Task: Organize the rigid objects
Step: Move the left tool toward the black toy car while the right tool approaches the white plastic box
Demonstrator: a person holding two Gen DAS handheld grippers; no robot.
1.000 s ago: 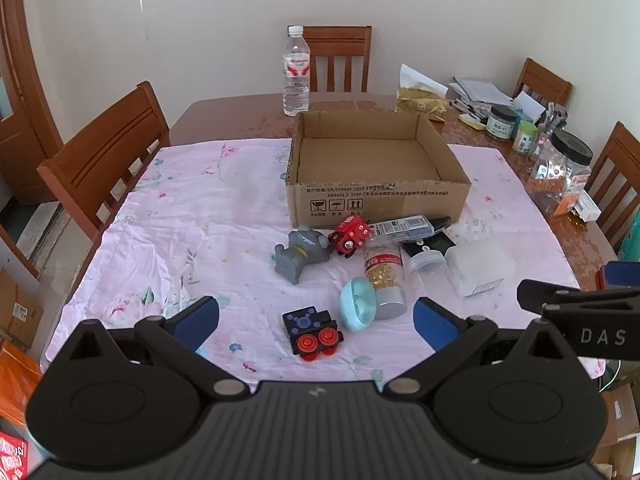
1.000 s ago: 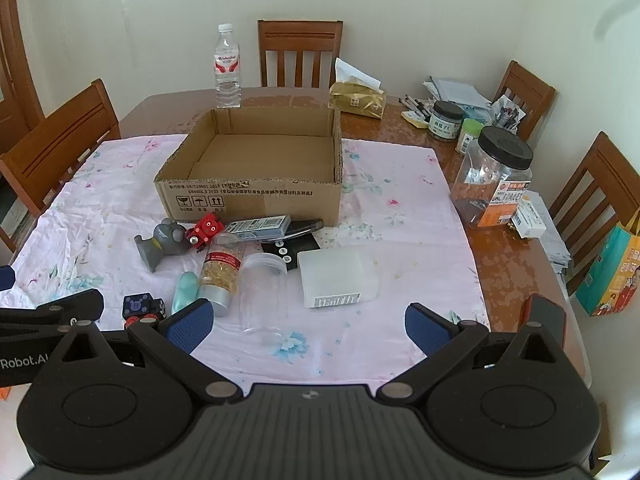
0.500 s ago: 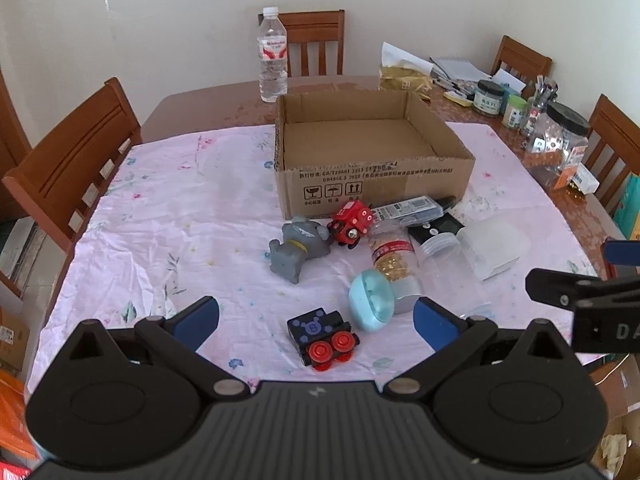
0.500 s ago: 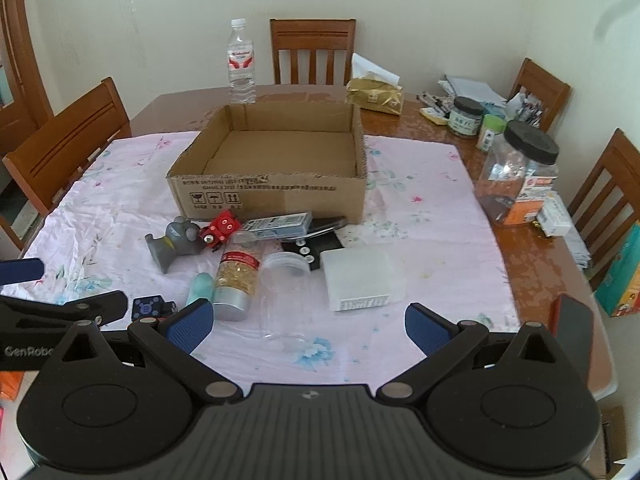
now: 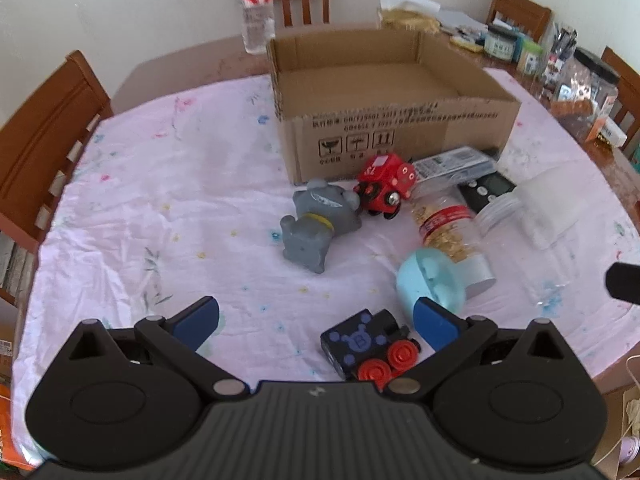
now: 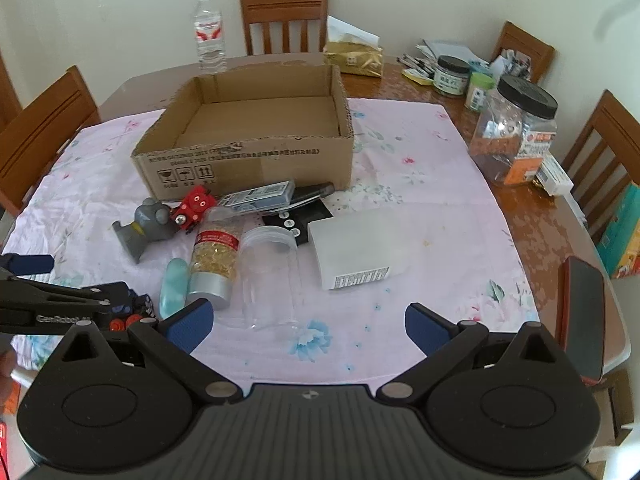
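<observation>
Holding both tools low over the near edge of the pink flowered cloth, you had nothing gripped in either one. Your left gripper had its blue fingers spread wide, with the dark blue toy train lying on the cloth between them, closer to the right-hand pad and touching neither as far as the view showed. Your right gripper was likewise spread wide, its fingers apart over bare cloth just in front of the clear empty jar, which lay on its side.

The cardboard box stood open in the middle of the table, and its visible floor was bare. The things to sort lay in a cluster on the cloth in front of it: the grey elephant figure on its side, touching the red toy car; the bottle of gold capsules lying beside the clear jar; the pale blue egg-shaped case resting against that bottle's silver cap; a flat printed pack and a black device with buttons close to the box wall; and a frosted white box to the right of the jar
</observation>
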